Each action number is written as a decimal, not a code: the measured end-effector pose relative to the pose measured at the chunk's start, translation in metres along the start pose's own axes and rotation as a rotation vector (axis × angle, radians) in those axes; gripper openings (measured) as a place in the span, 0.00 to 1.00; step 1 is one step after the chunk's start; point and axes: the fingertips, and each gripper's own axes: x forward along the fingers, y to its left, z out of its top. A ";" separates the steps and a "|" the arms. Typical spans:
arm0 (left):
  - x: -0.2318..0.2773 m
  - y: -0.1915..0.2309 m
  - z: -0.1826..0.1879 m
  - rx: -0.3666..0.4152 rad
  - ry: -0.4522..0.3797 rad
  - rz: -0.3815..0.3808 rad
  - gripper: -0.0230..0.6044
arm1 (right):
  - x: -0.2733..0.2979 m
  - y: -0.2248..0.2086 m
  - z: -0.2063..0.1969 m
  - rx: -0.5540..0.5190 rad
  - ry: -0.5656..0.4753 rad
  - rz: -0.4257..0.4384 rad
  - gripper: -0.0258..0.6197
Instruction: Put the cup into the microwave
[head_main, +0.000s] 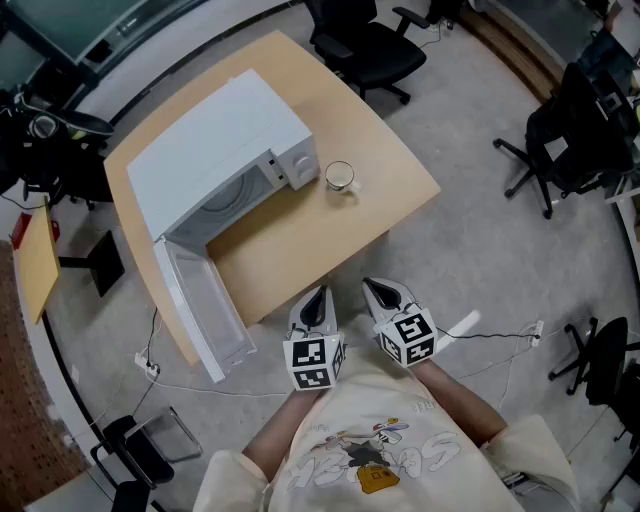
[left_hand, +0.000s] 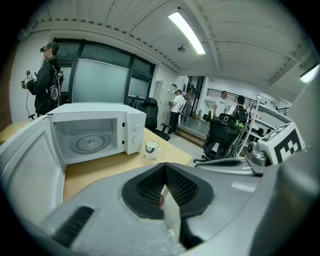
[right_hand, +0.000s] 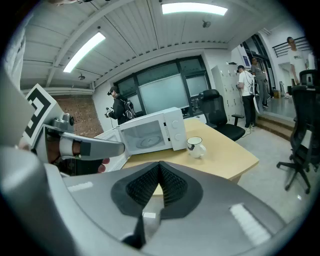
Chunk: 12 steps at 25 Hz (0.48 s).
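Note:
A white cup (head_main: 341, 179) with a dark rim stands on the wooden table (head_main: 300, 240), just right of the white microwave (head_main: 215, 150). The cup (left_hand: 151, 148) (right_hand: 195, 147) shows small in both gripper views. The microwave's door (head_main: 198, 308) hangs open toward me, and its cavity with the glass turntable (left_hand: 89, 142) holds nothing. My left gripper (head_main: 317, 300) and right gripper (head_main: 380, 294) are side by side off the table's near edge, close to my chest. Both are shut with nothing between the jaws, well short of the cup.
Black office chairs (head_main: 370, 45) (head_main: 570, 140) stand beyond and to the right of the table. Cables (head_main: 190, 385) run over the grey floor near the table's front. Several people (left_hand: 175, 107) stand far off, and one person (left_hand: 46, 80) stands behind the microwave.

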 end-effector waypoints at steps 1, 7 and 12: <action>0.005 -0.002 0.000 0.004 0.003 -0.002 0.04 | 0.001 -0.001 0.003 -0.010 -0.006 0.007 0.05; 0.021 -0.018 -0.001 -0.002 0.016 -0.011 0.04 | -0.005 -0.018 0.005 -0.035 -0.011 0.007 0.05; 0.031 -0.026 0.003 -0.003 0.015 0.007 0.04 | -0.007 -0.032 0.007 -0.042 -0.008 0.028 0.05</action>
